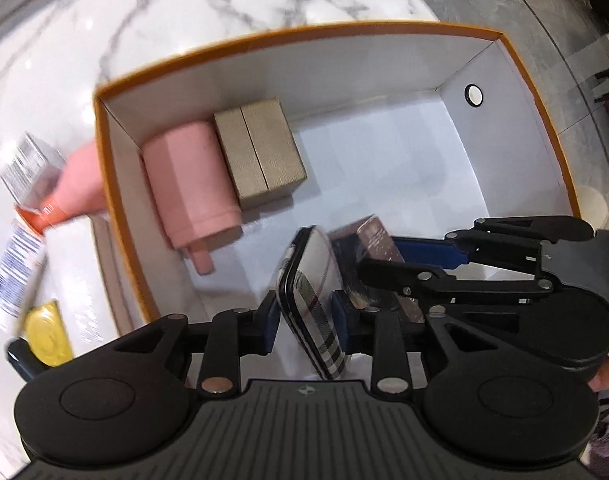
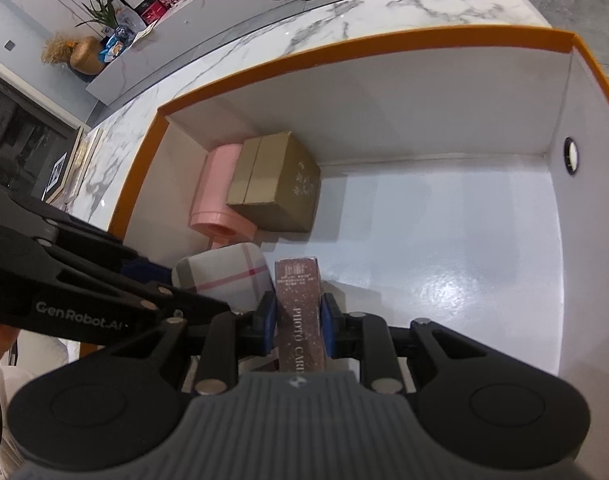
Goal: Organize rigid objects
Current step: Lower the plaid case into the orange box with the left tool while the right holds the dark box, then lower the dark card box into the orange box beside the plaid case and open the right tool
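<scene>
the left gripper (image 1: 306, 322) is clamped on a flat plaid case (image 1: 312, 300), held on edge between its blue pads at the 6 o'clock side of its own view. just beside it, at 3 o'clock, the right gripper (image 2: 295, 320) is closed around a slim maroon box (image 2: 300, 312) printed with the words "photo card", standing on end. both held items hang over the near part of a large orange box (image 1: 116, 216) with a white inside, and from the right wrist view the plaid case sits at 9 o'clock of the maroon box, nearly touching it. on the box floor, toward 11 o'clock, a pink cup (image 1: 190, 184) lies on its side, touching a tan box (image 1: 260, 154) on its right. a round hole (image 1: 474, 95) shows in the far right wall. outside the orange box, at 9 o'clock in the left wrist view, blurred packages (image 1: 28, 168) lie on a white marble table (image 1: 64, 60).
</scene>
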`<state>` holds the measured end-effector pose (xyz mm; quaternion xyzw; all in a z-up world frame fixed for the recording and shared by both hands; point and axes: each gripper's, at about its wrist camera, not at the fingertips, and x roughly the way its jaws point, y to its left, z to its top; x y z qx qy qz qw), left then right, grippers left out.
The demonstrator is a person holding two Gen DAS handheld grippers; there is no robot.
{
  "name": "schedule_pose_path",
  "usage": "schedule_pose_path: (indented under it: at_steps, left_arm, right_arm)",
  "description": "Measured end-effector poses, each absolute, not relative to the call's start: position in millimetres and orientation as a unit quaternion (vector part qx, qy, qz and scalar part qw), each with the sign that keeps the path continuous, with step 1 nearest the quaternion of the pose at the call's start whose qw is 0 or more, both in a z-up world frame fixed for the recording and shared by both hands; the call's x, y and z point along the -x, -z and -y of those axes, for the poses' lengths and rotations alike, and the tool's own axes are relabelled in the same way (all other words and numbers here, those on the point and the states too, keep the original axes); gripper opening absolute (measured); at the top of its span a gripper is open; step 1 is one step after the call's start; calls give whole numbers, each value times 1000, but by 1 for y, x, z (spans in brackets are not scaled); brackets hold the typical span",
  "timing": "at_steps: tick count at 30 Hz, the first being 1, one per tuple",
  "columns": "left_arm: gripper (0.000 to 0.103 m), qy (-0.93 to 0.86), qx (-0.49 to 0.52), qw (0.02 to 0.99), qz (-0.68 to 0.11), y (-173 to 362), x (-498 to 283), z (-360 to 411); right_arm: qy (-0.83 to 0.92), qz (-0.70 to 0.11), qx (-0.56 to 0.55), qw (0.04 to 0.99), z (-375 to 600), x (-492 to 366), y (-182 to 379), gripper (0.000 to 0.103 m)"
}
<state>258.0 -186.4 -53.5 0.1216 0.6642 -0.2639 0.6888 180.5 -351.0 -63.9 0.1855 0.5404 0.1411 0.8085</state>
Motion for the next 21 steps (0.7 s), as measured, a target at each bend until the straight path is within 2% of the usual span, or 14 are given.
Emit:
schedule_pose_path:
  at_steps: [2,3,12,21]
  left_arm:
    - [60,260,-137,704,-646,44,-256,185]
    - [61,259,-140,715,-634,38,-255,183]
    - [60,249,-105,777,-568,4,-253,150]
    - [60,245,-63,799,-546,-4,-249,127]
  right_arm:
    - [-143,-544,-187,806,349,-182,66,22]
    - [-143,-545,-189,804,349,-182,67,22]
    - [-153,-557,-182,796,331,-186,66,22]
    - [-162,-579,-230,765,328,-189,68,24]
